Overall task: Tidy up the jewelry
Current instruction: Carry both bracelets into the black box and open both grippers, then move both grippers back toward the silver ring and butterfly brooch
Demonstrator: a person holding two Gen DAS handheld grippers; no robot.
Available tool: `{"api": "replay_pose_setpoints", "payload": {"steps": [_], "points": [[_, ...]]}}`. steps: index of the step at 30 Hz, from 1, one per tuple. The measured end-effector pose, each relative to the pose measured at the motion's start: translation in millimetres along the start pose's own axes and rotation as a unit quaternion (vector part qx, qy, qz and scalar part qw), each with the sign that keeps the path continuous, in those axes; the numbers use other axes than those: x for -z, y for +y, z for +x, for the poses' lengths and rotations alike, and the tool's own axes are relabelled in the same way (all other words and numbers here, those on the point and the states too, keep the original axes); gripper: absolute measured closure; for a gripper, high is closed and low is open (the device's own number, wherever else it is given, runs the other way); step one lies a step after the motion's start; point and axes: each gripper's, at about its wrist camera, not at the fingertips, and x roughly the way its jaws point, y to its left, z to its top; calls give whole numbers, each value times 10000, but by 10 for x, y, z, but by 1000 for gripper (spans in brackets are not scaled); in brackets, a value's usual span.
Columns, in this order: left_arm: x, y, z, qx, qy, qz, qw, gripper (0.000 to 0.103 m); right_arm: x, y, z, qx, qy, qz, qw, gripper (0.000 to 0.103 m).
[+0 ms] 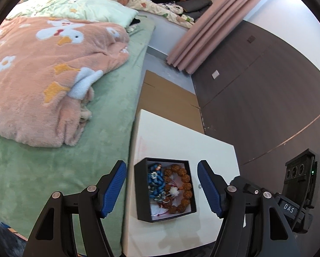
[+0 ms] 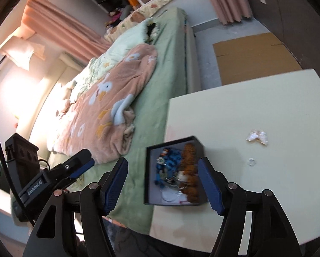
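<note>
A black open box (image 1: 141, 192) (image 2: 148, 175) sits on a white table (image 1: 170, 132) (image 2: 245, 98) near its bed-side edge. It holds a brown bead bracelet (image 1: 184, 189) (image 2: 190, 169), blue beads (image 1: 154, 175) (image 2: 170, 160) and some silver pieces. My left gripper (image 1: 162, 188) is open and empty, its jaws either side of the box, above it. My right gripper (image 2: 163, 184) is open and empty, also over the box. A small ring (image 2: 251, 162) (image 1: 199, 185) and a pair of pale earrings (image 2: 257, 136) lie loose on the table to the right of the box.
A bed with a green sheet (image 1: 108, 115) (image 2: 157, 98) and a pink duck blanket (image 1: 42, 75) (image 2: 117, 98) stands against the table's left side. Flat cardboard (image 1: 168, 98) (image 2: 254, 57) lies on the floor beyond the table. A dark wall (image 1: 267, 90) is on the right.
</note>
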Motion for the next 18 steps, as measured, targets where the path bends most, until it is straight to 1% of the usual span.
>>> {"api": "replay_pose_setpoints", "payload": {"steps": [9, 13, 18], "points": [[117, -509, 291, 144, 261, 504, 9983, 33, 90, -687, -467, 317, -342, 614, 9970, 35], [199, -745, 423, 173, 404, 733, 9963, 33, 144, -961, -660, 462, -473, 826, 9944, 35], [299, -1019, 620, 151, 654, 1029, 9924, 33, 207, -1202, -818, 624, -539, 992, 9916, 35]]}}
